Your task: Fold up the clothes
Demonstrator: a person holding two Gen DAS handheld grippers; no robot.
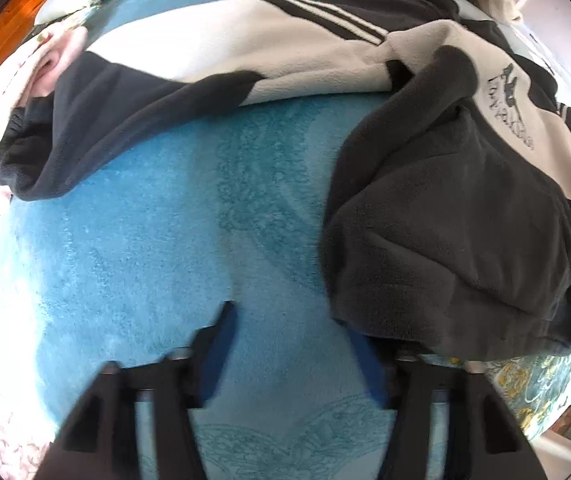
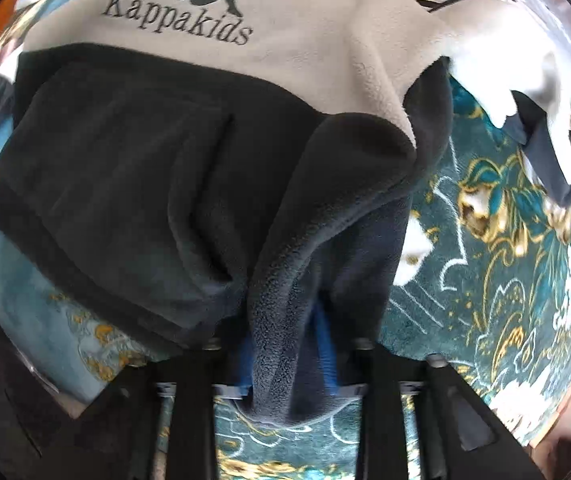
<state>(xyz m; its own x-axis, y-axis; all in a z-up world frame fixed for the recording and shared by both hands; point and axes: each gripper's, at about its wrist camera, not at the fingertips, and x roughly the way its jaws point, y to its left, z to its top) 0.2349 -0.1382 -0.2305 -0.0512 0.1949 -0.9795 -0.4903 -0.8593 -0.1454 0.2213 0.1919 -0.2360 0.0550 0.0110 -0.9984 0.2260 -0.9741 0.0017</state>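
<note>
A black-and-cream fleece sweatshirt (printed "Kappakids") lies half-folded and rumpled on the blue blanket, one sleeve stretched sideways.

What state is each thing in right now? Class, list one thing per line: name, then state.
Fleece sweatshirt: partly folded, dark hem bunched up, printed logo facing up.
Long sleeve: stretched out flat across the blue blanket.
Left gripper: open, holding nothing.
Right gripper: shut on the sweatshirt's dark hem.
</note>
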